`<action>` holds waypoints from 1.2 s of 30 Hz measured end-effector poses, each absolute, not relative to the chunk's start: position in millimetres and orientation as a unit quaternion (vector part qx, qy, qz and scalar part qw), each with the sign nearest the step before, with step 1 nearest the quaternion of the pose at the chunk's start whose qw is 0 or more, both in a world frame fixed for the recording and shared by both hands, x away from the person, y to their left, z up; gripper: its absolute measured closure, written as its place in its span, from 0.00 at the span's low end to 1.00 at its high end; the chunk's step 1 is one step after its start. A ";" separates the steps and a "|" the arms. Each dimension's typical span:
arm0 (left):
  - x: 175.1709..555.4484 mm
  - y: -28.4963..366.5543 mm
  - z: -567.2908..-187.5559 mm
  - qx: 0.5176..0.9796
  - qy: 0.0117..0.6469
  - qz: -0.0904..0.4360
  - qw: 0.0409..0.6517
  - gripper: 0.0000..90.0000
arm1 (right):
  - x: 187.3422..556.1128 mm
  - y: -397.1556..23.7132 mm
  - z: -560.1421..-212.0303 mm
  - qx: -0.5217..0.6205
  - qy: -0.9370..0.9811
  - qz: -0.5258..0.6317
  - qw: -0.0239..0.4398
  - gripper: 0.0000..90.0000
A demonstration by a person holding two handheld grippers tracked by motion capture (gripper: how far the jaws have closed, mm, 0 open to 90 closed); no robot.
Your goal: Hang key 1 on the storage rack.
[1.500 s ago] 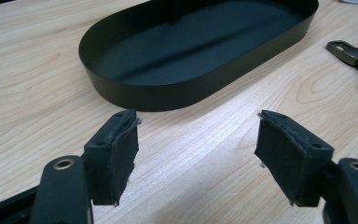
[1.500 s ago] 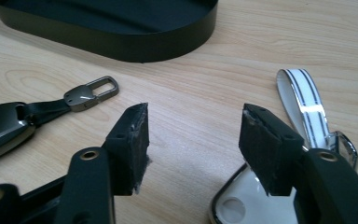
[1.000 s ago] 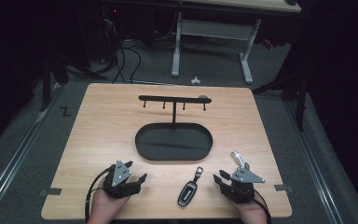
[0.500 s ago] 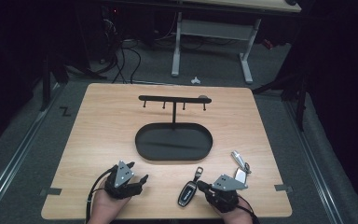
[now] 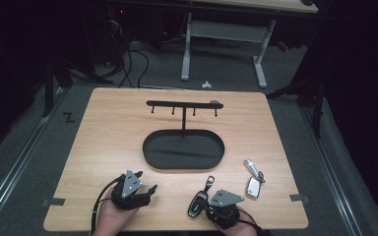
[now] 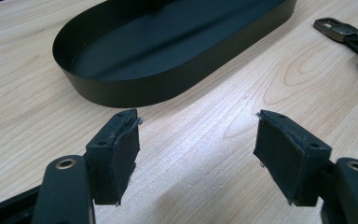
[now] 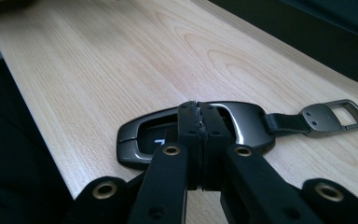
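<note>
Right gripper point(image 7: 200, 109) closed over the car key point(image 7: 149, 140)
Key near the table's front edge point(image 5: 177, 228); left gripper point(image 6: 196, 140) empty, jaws apart (bare wood toward the tray point(image 6: 177, 84))

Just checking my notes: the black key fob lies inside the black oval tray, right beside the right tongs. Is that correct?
Not quite. The key fob lies on the bare wooden table, outside the black oval tray, on its near side. It is right beside the right tongs, as the high view shows.
</note>
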State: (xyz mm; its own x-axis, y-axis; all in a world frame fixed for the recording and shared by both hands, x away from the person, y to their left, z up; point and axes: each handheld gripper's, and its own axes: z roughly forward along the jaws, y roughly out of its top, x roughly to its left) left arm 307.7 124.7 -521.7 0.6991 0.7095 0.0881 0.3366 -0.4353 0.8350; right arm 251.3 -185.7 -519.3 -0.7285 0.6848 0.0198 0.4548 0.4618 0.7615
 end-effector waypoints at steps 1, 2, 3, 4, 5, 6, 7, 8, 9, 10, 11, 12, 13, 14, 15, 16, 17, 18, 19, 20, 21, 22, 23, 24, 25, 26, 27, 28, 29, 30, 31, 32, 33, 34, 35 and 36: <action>307.6 124.3 -521.9 0.818 0.320 0.219 0.425 0.34 | 251.6 -186.4 -519.8 0.339 0.842 0.394 0.146 1.00; 307.6 124.3 -521.9 0.818 0.320 0.219 0.425 0.34 | 251.6 -186.4 -519.8 0.339 0.842 0.394 0.146 1.00; 307.6 124.4 -522.0 0.818 0.320 0.219 0.425 0.34 | 251.8 -186.9 -519.8 0.339 0.842 0.392 0.148 1.00; 307.7 124.4 -522.0 0.818 0.320 0.218 0.425 0.34 | 252.0 -187.7 -520.0 0.339 0.843 0.390 0.151 1.00; 307.7 124.5 -522.1 0.818 0.320 0.218 0.424 0.34 | 252.5 -189.8 -520.2 0.339 0.844 0.386 0.155 1.00; 307.7 124.5 -522.1 0.818 0.320 0.218 0.424 0.34 | 252.5 -189.8 -520.2 0.339 0.844 0.386 0.155 1.00; 307.7 124.6 -522.2 0.819 0.320 0.218 0.424 0.34 | 253.3 -193.1 -520.7 0.343 0.843 0.385 0.156 1.00; 307.7 124.6 -522.2 0.819 0.320 0.218 0.424 0.34 | 253.3 -193.1 -520.7 0.343 0.843 0.385 0.156 1.00; 307.7 124.9 -522.2 0.819 0.320 0.218 0.424 0.34 | 255.0 -198.0 -520.8 0.351 0.840 0.381 0.159 1.00; 307.7 124.9 -522.2 0.819 0.320 0.218 0.424 0.34 | 255.7 -199.9 -520.9 0.353 0.839 0.381 0.160 1.00; 307.7 125.0 -522.3 0.819 0.319 0.218 0.423 0.34 | 256.3 -202.3 -520.8 0.357 0.838 0.379 0.160 1.00; 307.7 125.0 -522.3 0.819 0.319 0.218 0.423 0.34 | 256.3 -202.3 -520.8 0.357 0.838 0.379 0.160 1.00; 307.7 125.2 -522.3 0.820 0.319 0.218 0.423 0.34 | 257.6 -207.1 -521.6 0.363 0.836 0.378 0.162 1.00; 307.7 125.2 -522.3 0.820 0.319 0.218 0.423 0.34 | 257.6 -207.1 -521.6 0.363 0.836 0.378 0.162 1.00; 307.7 125.7 -522.2 0.819 0.319 0.218 0.423 0.34 | 258.9 -212.2 -522.1 0.367 0.835 0.374 0.167 1.00; 307.7 125.7 -522.2 0.819 0.319 0.218 0.423 0.34 | 258.9 -212.2 -522.1 0.367 0.835 0.374 0.167 1.00; 307.7 126.2 -521.8 0.819 0.320 0.218 0.424 0.34 | 259.6 -217.8 -522.2 0.374 0.833 0.373 0.169 0.99; 307.7 126.2 -521.8 0.819 0.320 0.218 0.424 0.34 | 259.6 -217.8 -522.2 0.374 0.833 0.373 0.169 0.99; 307.8 126.5 -521.7 0.818 0.320 0.218 0.425 0.34 | 259.9 -221.5 -522.0 0.377 0.831 0.372 0.170 0.99; 307.8 126.5 -521.7 0.818 0.320 0.218 0.425 0.34 | 259.9 -221.5 -522.0 0.377 0.831 0.372 0.170 0.99; 308.0 126.6 -521.6 0.818 0.320 0.218 0.425 0.34 | 260.1 -225.2 -521.8 0.380 0.830 0.371 0.172 0.99; 308.0 126.6 -521.6 0.818 0.320 0.218 0.425 0.34 | 260.1 -225.2 -521.8 0.380 0.830 0.371 0.172 0.99; 308.5 126.3 -521.2 0.817 0.321 0.218 0.426 0.34 | 260.0 -228.0 -521.7 0.382 0.828 0.371 0.175 0.99; 308.5 126.3 -521.2 0.817 0.321 0.218 0.426 0.34 | 260.0 -228.0 -521.7 0.382 0.828 0.371 0.175 0.99; 308.9 125.7 -520.9 0.817 0.320 0.219 0.427 0.34 | 259.6 -229.1 -521.5 0.386 0.827 0.370 0.176 0.99; 309.1 125.1 -520.7 0.817 0.319 0.219 0.428 0.34 | 259.2 -230.7 -521.1 0.387 0.826 0.369 0.178 0.99; 309.9 123.0 -520.0 0.817 0.317 0.220 0.428 0.34 | 258.1 -233.0 -520.3 0.390 0.824 0.368 0.181 0.99; 309.9 123.0 -520.0 0.817 0.317 0.220 0.428 0.34 | 258.1 -233.0 -520.3 0.390 0.824 0.368 0.181 0.99; 310.9 120.1 -519.6 0.816 0.315 0.222 0.431 0.34 | 255.4 -235.2 -519.3 0.391 0.822 0.373 0.180 0.98; 310.9 120.1 -519.6 0.816 0.315 0.222 0.431 0.34 | 255.4 -235.2 -519.3 0.391 0.822 0.373 0.180 0.98; 312.1 117.0 -519.3 0.817 0.313 0.222 0.431 0.34 | 250.3 -235.9 -518.6 0.388 0.822 0.378 0.176 0.98; 312.1 117.0 -519.3 0.817 0.313 0.222 0.431 0.34 | 250.3 -235.9 -518.6 0.388 0.822 0.378 0.176 0.98; 313.5 114.2 -518.8 0.817 0.312 0.224 0.431 0.34 | 246.7 -235.5 -518.9 0.385 0.824 0.376 0.175 0.98; 313.5 114.2 -518.8 0.817 0.312 0.224 0.431 0.34 | 246.7 -235.5 -518.9 0.385 0.824 0.376 0.175 0.98; 315.1 111.8 -518.2 0.814 0.312 0.223 0.436 0.34 | 243.3 -235.1 -519.7 0.382 0.827 0.374 0.174 0.98; 315.1 111.8 -518.2 0.814 0.312 0.223 0.436 0.34 | 243.3 -235.1 -519.7 0.382 0.827 0.374 0.174 0.98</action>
State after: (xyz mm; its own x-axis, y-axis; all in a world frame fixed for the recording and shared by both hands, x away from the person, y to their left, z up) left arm 315.1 111.8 -518.2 0.7067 0.7017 0.0909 0.3137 -0.4258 0.8487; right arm 243.3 -235.1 -519.7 -0.6469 0.7626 -0.0024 0.5016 0.4279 0.7518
